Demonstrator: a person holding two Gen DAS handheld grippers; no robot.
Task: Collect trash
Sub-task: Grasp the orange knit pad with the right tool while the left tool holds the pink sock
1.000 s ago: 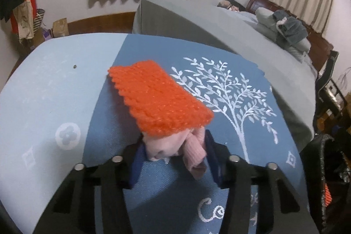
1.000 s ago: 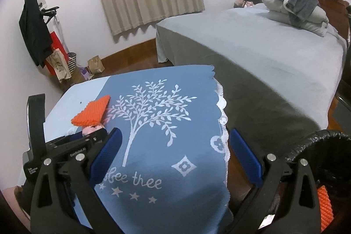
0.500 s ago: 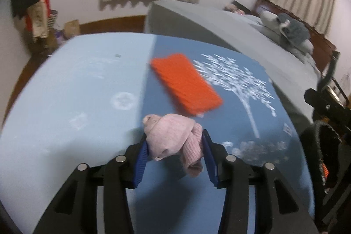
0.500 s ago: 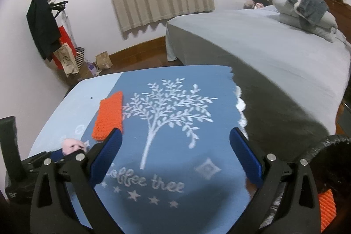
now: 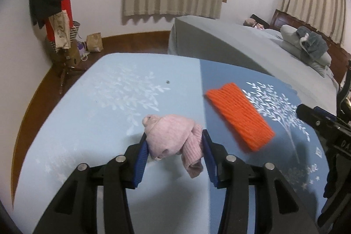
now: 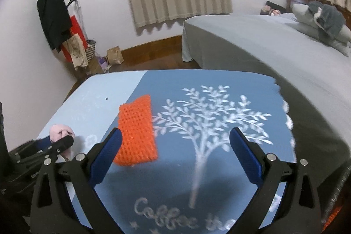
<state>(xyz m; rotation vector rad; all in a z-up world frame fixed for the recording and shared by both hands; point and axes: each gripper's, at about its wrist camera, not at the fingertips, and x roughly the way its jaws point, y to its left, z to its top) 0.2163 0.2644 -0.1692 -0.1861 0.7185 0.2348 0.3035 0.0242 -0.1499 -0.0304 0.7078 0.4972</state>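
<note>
My left gripper [image 5: 174, 149] is shut on a bunched pink knitted cloth [image 5: 171, 139], lifted a little above the blue tablecloth [image 5: 105, 102]. The same pink cloth [image 6: 60, 132] shows at the left of the right wrist view, held in the left gripper [image 6: 56, 142]. An orange knitted piece [image 5: 240, 115] lies flat on the darker blue half of the cloth, to the right of my left gripper. My right gripper [image 6: 175, 147] stands open over the white tree print, and the orange piece [image 6: 137, 139] lies just beyond its left finger [image 6: 107, 150].
A grey bed [image 6: 274, 52] with pillows stands behind and right of the table. A coat rack [image 5: 50, 3] with hanging clothes and bags stands by the far left wall. The table's scalloped right edge [image 6: 287, 115] drops off toward the bed. A dark bin rim [image 6: 342, 190] sits at lower right.
The left gripper has pulled the pink cloth out from under the orange piece and swung left with it. The right gripper has moved left, nearer the orange piece.
</note>
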